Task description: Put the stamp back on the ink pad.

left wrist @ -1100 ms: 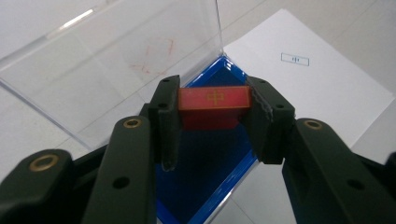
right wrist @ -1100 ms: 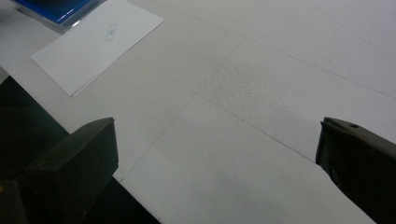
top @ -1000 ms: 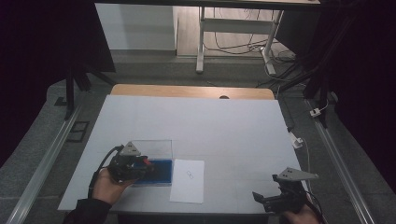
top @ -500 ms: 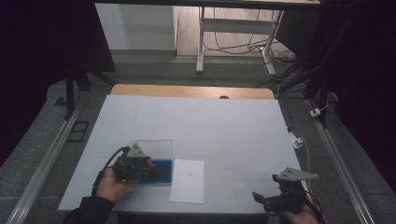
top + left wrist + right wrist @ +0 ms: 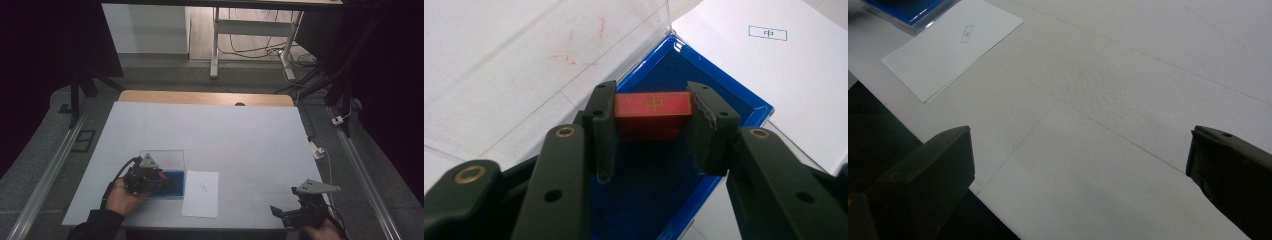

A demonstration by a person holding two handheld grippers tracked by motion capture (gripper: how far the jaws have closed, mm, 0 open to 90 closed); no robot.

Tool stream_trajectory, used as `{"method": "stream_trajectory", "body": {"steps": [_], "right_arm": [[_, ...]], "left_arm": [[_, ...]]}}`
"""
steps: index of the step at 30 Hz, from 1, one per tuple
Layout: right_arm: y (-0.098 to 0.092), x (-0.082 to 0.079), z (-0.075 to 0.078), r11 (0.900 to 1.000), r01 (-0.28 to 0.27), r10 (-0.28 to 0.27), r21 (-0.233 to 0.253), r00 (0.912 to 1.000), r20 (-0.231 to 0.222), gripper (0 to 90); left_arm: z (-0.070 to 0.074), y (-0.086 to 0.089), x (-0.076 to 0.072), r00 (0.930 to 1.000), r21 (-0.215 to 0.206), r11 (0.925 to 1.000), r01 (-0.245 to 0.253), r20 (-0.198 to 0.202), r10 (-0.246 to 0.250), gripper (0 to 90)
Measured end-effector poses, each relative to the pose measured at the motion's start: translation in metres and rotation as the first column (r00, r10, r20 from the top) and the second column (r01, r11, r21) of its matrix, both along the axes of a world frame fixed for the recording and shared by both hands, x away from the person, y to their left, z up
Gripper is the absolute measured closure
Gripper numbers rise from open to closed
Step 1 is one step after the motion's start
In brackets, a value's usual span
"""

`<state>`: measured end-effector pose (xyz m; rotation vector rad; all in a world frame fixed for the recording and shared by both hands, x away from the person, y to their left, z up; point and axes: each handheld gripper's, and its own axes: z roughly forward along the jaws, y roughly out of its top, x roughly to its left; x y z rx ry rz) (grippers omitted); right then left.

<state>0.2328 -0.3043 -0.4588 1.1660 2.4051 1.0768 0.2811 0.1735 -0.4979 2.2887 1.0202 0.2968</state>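
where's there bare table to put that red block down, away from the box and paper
Most of the white table is bare: the whole far half up to the wooden strip, and the wide stretch between the paper sheet and the right gripper. The crowded part is near left, where the left gripper holds the red block over the blue box.

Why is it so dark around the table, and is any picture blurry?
High view: light falls on the white table, the room around it nearly black, the picture soft and grainy. Left gripper view: brightest and clearest, the red block and blue tray vivid. Right gripper view: dim and greyish, the near jaws blurred.
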Motion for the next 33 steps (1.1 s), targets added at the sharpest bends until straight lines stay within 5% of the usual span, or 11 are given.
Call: {"method": "stream_trajectory", "body": {"steps": [10, 26, 33], "right_arm": [[-0.0001, -0.0001, 0.0, 1.0, 0.0, 0.0, 0.001, 1.0, 0.001, 0.0], [-0.0001, 0.0, 0.0, 1.0, 0.002, -0.002, 0.0, 1.0, 0.001, 0.0], [0.0, 0.0, 0.0, 1.0, 0.002, -0.002, -0.002, 1.0, 0.001, 0.0]], "left_arm": [[0.0, -0.0004, 0.0002, 1.0, 0.003, 1.0, -0.004, 0.003, 0.004, 56.9], [0.0034, 0.0, -0.0001, 0.9994, -0.033, 0.999, -0.03, 0.016, 0.031, 28.1], [0.0071, 0.0016, 0.001, 0.9975, -0.098, 0.9929, -0.068, -0.028, 0.065, 16.1]]}}
